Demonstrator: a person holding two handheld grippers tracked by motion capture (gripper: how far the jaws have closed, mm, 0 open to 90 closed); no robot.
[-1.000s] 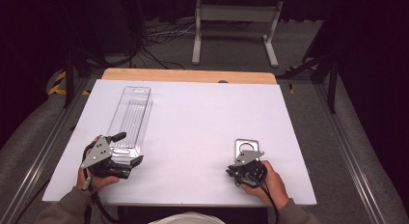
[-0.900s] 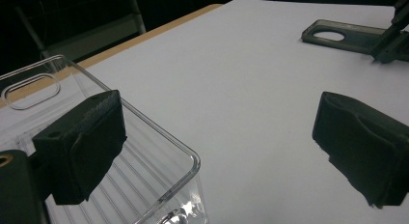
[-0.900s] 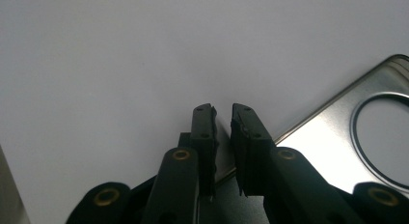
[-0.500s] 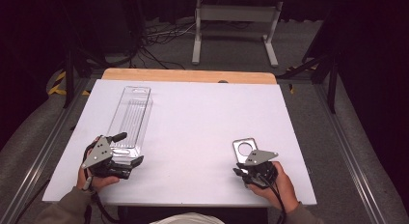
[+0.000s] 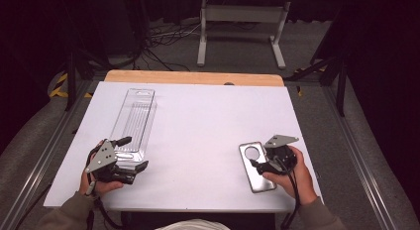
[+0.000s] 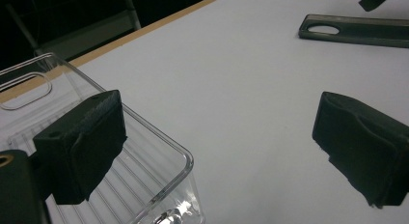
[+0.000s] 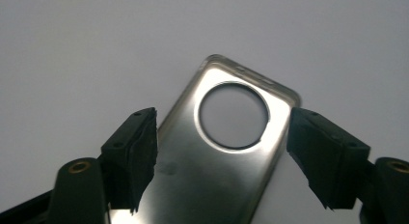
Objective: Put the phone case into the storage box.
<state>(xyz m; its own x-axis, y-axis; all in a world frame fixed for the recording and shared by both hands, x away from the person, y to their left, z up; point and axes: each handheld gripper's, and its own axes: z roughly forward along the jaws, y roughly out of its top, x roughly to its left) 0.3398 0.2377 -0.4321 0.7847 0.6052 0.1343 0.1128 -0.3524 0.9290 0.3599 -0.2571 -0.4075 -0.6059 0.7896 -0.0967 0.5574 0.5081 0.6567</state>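
Phone case lying free on the table, both my jaws apart.

My right gripper (image 5: pixel 258 165) has just been opening; its jaws stand wide above the silvery phone case (image 7: pixel 217 161), which lies flat near the table's (image 5: pixel 208 121) front right, gripping nothing. My left gripper (image 5: pixel 130 153) gapes beside the clear plastic tray (image 5: pixel 134 122). I read no writing anywhere.

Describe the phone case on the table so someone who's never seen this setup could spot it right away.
On the white table, look at the near right part, just in front of the right gripper, whose jaws have just been opening and stand apart above it. The phone case lies flat there: shiny, silvery, with a big round camera hole. The other thing on the table, the clear plastic tray, sits far left.
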